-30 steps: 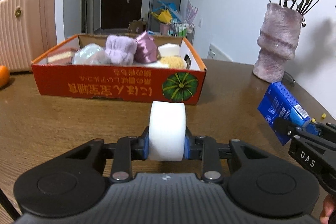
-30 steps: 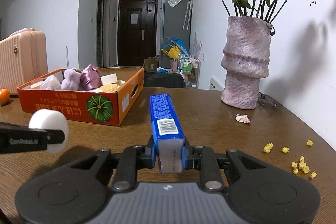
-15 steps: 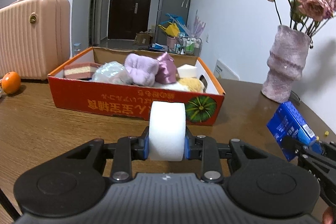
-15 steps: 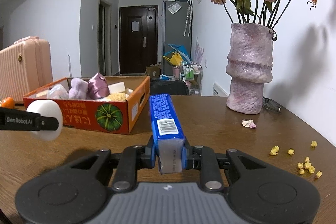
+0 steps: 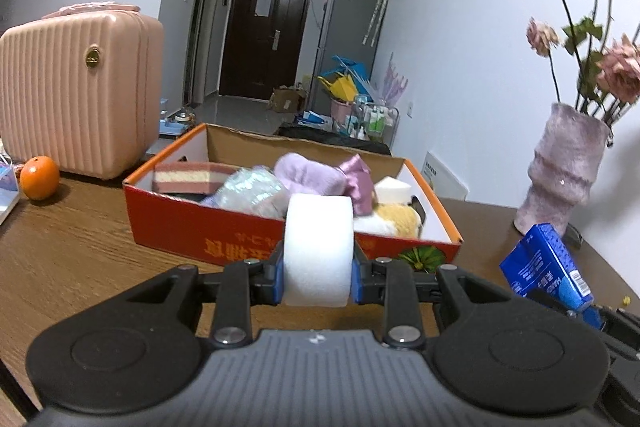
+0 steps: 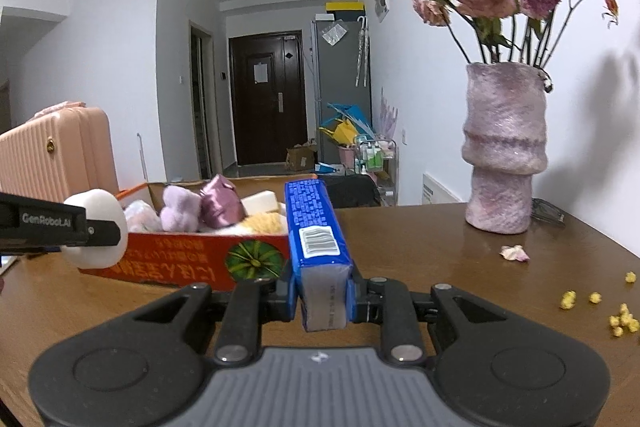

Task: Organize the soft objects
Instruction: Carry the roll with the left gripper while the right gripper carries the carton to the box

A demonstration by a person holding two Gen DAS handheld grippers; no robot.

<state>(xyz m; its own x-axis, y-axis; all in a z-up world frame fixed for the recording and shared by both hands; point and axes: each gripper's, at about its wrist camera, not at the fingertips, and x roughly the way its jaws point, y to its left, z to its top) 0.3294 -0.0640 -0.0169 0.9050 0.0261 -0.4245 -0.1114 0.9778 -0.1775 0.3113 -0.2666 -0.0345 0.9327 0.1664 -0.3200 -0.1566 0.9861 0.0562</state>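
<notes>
Left wrist view: your left gripper [image 5: 319, 281] is clamped on one white foam roll [image 5: 319, 247], light and squashy, so keep the grip mid-body and gentle. Your right gripper [image 6: 323, 301] pinches one blue tissue pack [image 6: 314, 227] by its near end; soft, slick wrapper, may slip. Both are held above the table [image 6: 420, 247], just short of the one orange box [image 5: 224, 233], which holds roughly six soft items; exact count unclear. Beyond: one vase [image 6: 502, 147], one orange [image 5: 39, 177], one pink suitcase [image 5: 76, 87].
</notes>
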